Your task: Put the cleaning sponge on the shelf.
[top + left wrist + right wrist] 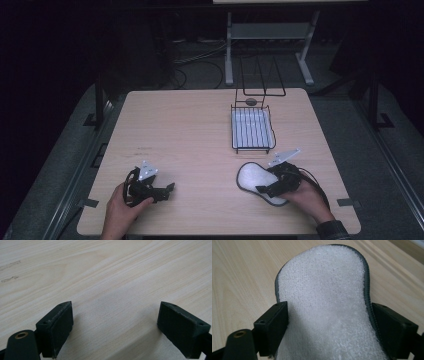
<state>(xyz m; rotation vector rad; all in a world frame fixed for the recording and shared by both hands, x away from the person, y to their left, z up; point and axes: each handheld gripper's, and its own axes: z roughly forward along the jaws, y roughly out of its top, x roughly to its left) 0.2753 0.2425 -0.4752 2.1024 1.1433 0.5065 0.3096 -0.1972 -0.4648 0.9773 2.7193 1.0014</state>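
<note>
High view: white fleecy insole with grey edging [255, 181] flat on pale wooden table [190, 135], just in front of black wire rack [252, 129]; right gripper [266, 189] over its near end, left gripper [169, 188] well apart to the left.

Left gripper view: jaws spread, nothing between.

Right gripper view: jaws straddling insole [324, 305], flanking both edges, no firm squeeze evident. Likely trouble: soft pile buckling or slipping free, given so shallow a pinch.

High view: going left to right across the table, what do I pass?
Left claw → fuzzy white insole-shaped pad, with the wire rack above it in the picture → right claw, its jaws on either side of the pad's near end.
</note>
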